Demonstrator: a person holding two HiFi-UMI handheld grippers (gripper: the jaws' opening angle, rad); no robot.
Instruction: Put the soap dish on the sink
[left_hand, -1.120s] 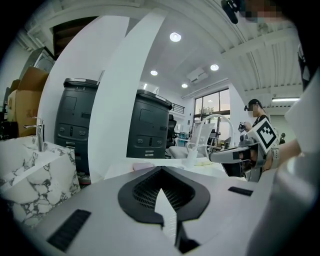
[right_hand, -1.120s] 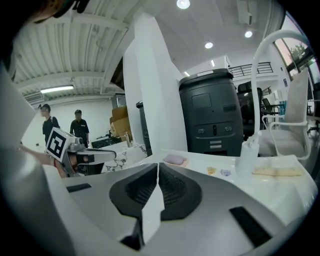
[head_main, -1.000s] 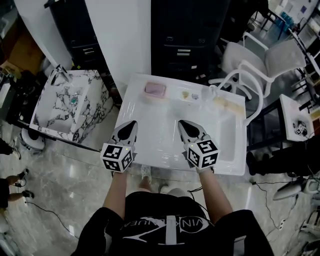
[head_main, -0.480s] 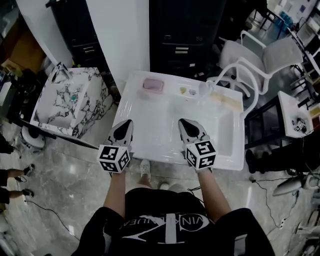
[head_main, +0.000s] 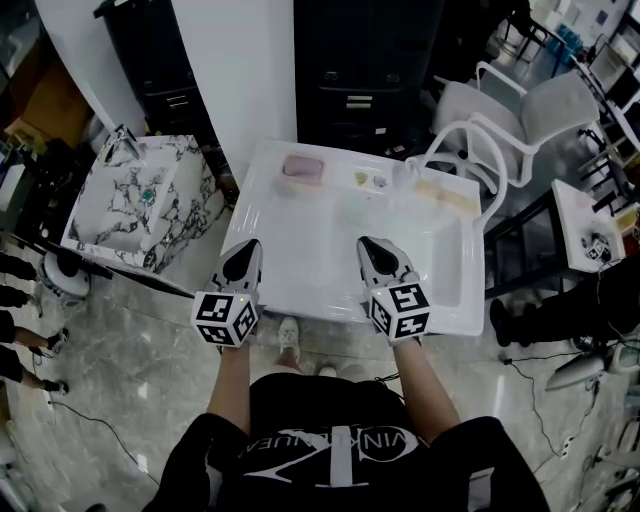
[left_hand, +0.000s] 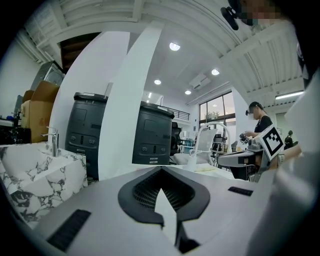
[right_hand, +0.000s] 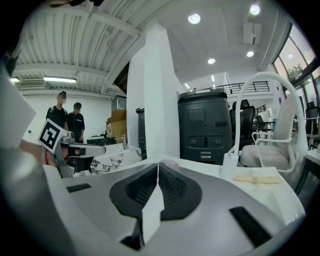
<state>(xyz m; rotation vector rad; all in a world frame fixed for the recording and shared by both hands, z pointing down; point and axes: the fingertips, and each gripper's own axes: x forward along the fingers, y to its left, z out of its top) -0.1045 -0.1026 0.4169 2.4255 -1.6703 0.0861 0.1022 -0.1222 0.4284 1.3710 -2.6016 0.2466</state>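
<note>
Jaws clenched on both sides, and nothing between either pair. Your left gripper (head_main: 247, 250) and right gripper (head_main: 367, 248) hover side by side over the near part of the white table (head_main: 330, 250), both empty. Ahead of the left jaws, a touch toward the right pair, sits the pink soap dish (head_main: 303, 169), well apart from both tips and close to the table's far edge. Out to the left of the left jaws, off the table altogether, stands the marble sink (head_main: 105, 225) with its faucet (head_main: 120, 140) at the far corner; that's where the dish goes. Ahead of the right jaws, some small bits (head_main: 370, 180) and a pale strip (head_main: 445, 195) lie along that same far edge. Leave those alone.

Now, the dish. It looks like a small, shallow, rigid tray, probably light plastic, so weight shouldn't trouble you, but a smooth rim can squirt out of a pinch. I'd open the left jaws and bite across the narrow width, or clamp one rim wall with one pad inside and one outside. Whether a bar of soap lies in it I can't tell from here, so carry it level. It could be ceramic too, so set it down gently on the marble.
</note>
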